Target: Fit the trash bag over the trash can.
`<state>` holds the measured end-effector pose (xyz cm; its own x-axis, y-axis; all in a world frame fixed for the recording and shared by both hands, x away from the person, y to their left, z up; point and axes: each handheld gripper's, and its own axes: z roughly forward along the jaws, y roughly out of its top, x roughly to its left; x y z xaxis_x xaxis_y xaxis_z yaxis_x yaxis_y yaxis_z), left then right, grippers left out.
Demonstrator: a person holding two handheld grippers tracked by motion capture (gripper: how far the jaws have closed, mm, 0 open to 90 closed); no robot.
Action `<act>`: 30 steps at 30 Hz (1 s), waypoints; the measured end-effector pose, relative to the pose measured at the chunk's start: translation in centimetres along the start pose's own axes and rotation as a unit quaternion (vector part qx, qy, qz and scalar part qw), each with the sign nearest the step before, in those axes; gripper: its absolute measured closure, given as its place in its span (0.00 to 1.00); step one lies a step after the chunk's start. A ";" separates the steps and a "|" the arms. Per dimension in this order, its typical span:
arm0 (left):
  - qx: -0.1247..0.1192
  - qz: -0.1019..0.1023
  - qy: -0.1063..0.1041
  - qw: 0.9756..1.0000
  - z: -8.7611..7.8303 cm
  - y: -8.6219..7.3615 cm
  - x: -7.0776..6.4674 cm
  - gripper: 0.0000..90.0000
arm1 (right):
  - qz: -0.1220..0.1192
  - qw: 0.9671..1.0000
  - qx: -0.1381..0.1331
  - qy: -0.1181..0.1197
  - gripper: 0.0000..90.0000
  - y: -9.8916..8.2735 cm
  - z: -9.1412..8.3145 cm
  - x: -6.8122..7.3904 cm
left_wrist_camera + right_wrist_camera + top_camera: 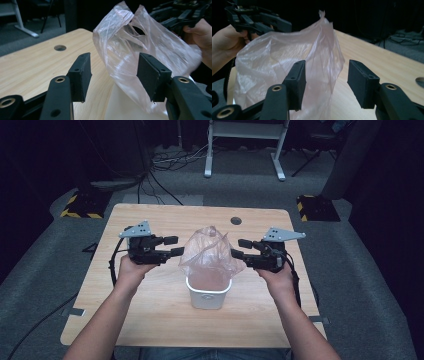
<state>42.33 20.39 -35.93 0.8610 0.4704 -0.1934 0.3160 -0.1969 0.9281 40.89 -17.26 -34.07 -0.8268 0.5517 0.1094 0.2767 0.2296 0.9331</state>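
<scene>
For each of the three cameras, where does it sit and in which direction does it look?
High view: above the person's side, facing forward and down on the table; both forearms, left hand-held gripper, right hand-held gripper.
Left gripper view: on the left hand-held gripper, looking along its open jaws at the plastic bag; the other hand behind.
Right gripper view: same toward the bag, from the opposite side.
Shared: bag, table.

Light wooden table (150, 320) with a round cable hole (236, 221) near its far edge, grey carpet around it, white desk frame (245, 142) beyond the table, black-and-yellow striped blocks (82, 205) off its far corners, cables (165, 162) on the floor behind it.
</scene>
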 end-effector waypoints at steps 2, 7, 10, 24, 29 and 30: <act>0.016 -0.008 -0.003 1.000 0.6 0.0 0.2 0.56 | -0.003 1.000 -0.008 -0.010 0.55 0.2 -0.4 -0.2; 0.044 -0.002 -0.001 0.999 1.4 -0.5 0.2 0.72 | 0.006 1.000 -0.002 -0.029 0.56 -0.2 -1.0 -1.1; 0.049 0.013 0.006 0.999 1.6 -0.4 -0.3 0.83 | 0.008 1.000 0.011 -0.025 0.56 -0.5 -0.2 -1.3; 0.112 0.044 0.032 0.992 2.7 -1.4 -0.6 0.99 | 0.026 0.995 0.087 0.040 0.97 -0.8 3.8 -1.2; 0.129 0.021 0.021 0.991 3.3 -2.7 0.1 0.99 | 0.042 0.994 0.100 0.028 0.99 -1.5 3.7 -1.6; 0.131 0.015 0.014 0.991 3.5 -3.0 0.1 0.99 | 0.041 0.994 0.102 0.026 0.99 -1.6 3.6 -1.6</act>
<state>42.90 18.05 -39.80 0.8609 0.4847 -0.1548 0.3867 -0.4255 0.8182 43.53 -15.62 -36.96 -0.8202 0.5340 0.2053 0.4335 0.3460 0.8321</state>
